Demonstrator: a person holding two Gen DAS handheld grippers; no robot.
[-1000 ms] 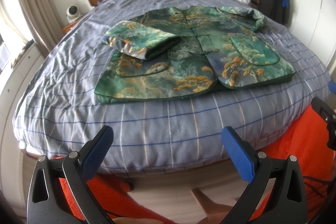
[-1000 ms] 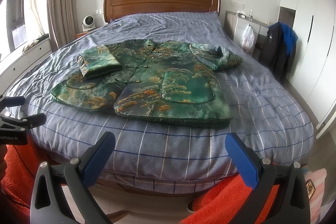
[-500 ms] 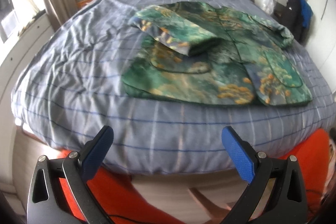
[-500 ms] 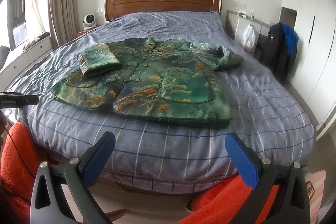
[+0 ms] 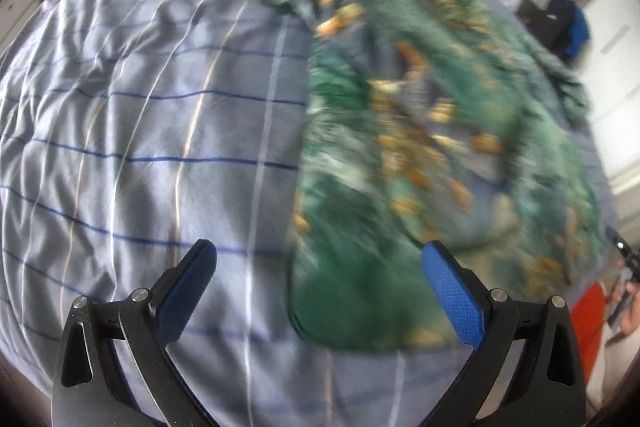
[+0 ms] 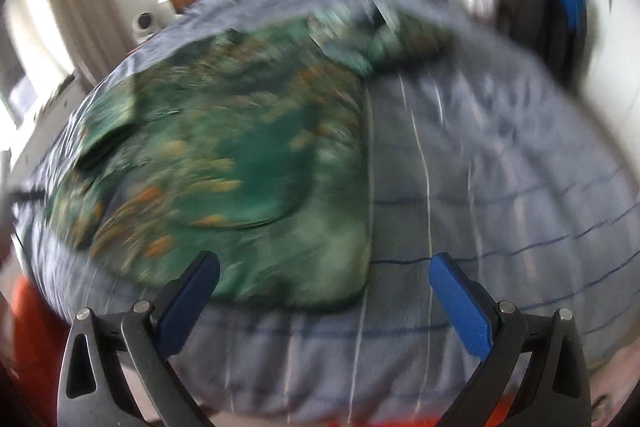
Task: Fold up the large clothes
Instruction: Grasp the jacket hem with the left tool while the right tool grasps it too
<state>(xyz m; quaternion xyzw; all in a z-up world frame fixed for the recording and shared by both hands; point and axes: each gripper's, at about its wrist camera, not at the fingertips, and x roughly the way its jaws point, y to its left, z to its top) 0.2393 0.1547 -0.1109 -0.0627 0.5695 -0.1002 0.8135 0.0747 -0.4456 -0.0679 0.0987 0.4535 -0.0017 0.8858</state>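
Both sets of jaws stand wide and released, nothing between them. Our left gripper [image 5: 318, 277] hangs over the near left hem corner of the jacket [image 5: 420, 131], and our right gripper [image 6: 326, 285] hangs over its near right hem corner. The green patterned jacket lies spread on the striped bedspread [image 5: 140, 131], front up, with one sleeve [image 6: 108, 135] folded across its chest and the other sleeve [image 6: 400, 39] lying out to the side; both views are smeared, so finer detail escapes us. We judge this to be the reach for the hem, one corner per gripper. Next, we would need to settle each gripper on its corner and pinch through every layer before lifting. We can make out no containers.
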